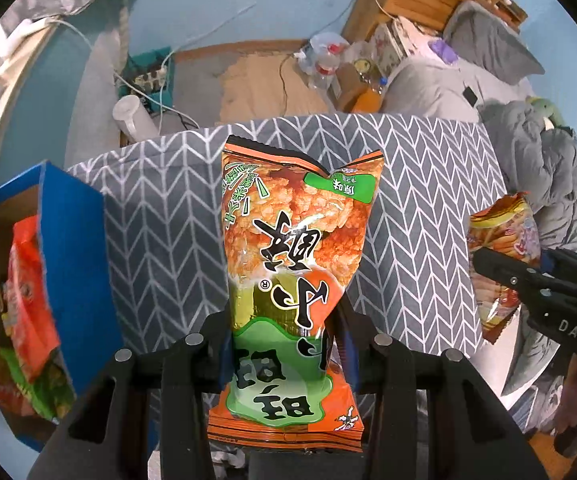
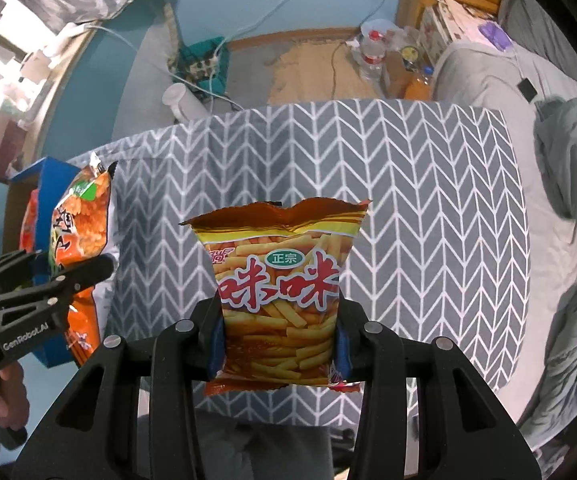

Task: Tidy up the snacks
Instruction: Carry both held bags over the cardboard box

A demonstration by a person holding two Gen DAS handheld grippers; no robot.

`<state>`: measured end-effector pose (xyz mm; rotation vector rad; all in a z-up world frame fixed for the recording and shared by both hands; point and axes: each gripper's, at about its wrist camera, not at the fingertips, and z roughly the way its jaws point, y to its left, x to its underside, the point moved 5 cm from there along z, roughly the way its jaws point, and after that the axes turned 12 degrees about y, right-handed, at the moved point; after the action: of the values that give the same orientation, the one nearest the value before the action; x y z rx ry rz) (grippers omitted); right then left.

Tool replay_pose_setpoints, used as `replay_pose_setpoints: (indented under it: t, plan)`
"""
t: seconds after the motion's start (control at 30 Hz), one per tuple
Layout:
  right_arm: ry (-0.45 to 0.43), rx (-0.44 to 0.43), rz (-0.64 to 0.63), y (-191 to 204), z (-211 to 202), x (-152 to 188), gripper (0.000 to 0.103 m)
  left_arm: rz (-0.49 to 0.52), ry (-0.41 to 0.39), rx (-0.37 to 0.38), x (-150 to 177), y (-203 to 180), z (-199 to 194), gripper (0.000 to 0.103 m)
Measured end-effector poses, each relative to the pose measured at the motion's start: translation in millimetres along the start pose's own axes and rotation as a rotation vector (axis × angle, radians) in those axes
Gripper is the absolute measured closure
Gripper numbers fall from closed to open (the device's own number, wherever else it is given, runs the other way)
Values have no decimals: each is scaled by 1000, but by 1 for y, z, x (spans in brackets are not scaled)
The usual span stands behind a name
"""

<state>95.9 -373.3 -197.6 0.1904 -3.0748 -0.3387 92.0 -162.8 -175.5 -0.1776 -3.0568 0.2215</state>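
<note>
At far left a blue box (image 1: 72, 216) held snack packets beside the chevron-patterned cloth (image 1: 160, 208). The left gripper (image 1: 284, 356) pinched an orange-green rice-cracker bag (image 1: 296, 240) above the cloth. To the right, the right gripper (image 2: 278, 350) clamped a yellow stick-snack bag (image 2: 280, 276) over it.

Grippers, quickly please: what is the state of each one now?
Left gripper: closed on the orange-and-green rice cracker bag.
Right gripper: closed on the yellow-and-red snack stick bag.
</note>
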Motion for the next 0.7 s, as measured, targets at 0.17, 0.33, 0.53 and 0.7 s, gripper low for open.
replay_pose_setpoints:
  t: [0.17, 0.33, 0.53, 0.7]
  plan:
    - [-12, 0, -40, 24, -7, 3, 62, -41, -25, 8, 12, 18, -16, 61]
    - [-19, -13, -84, 51, -11, 4, 62, -93, -46, 17, 24, 41, -29, 61]
    - [-16, -43, -141, 88, -10, 3, 62, -159, -63, 17, 40, 71, -38, 61]
    - [-9, -59, -198, 120, -6, 2, 62, -215, -71, 13, 55, 99, -44, 61]
